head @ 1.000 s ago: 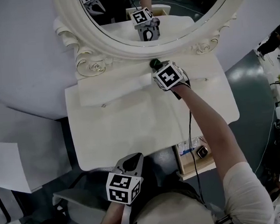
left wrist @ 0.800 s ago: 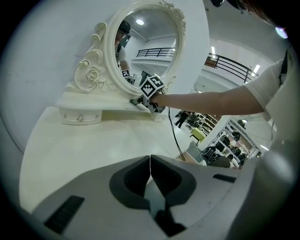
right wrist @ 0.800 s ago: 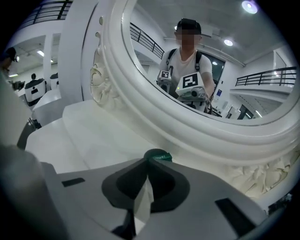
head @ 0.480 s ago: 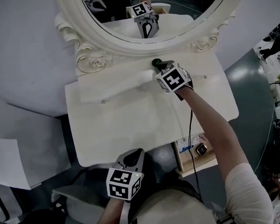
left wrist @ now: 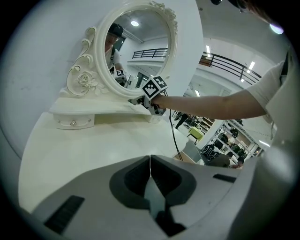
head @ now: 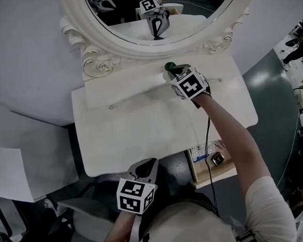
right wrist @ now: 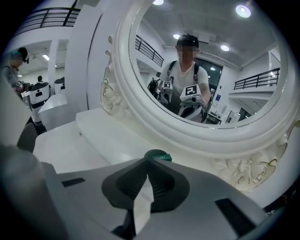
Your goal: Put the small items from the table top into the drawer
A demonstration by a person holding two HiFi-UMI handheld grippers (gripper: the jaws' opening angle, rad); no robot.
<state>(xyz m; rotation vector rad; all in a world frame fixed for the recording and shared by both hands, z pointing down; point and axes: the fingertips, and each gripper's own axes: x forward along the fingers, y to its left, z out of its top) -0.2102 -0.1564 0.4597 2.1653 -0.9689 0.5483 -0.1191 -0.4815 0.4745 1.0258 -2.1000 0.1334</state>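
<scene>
White worktop, one oval mirror at its far side.

Head view: two tongs. Right tongs sit far, just below the mirror frame, with one small green item at their tips above the raised shelf. Left tongs sit at the near edge. One drawer stands open, near right.

Left gripper view: left tongs clenched, nothing between them.

Right gripper view: right tongs clenched on the green item, round face up. Its long axis cannot be made out.

White vanity, ornate mirror, grey floor
</scene>
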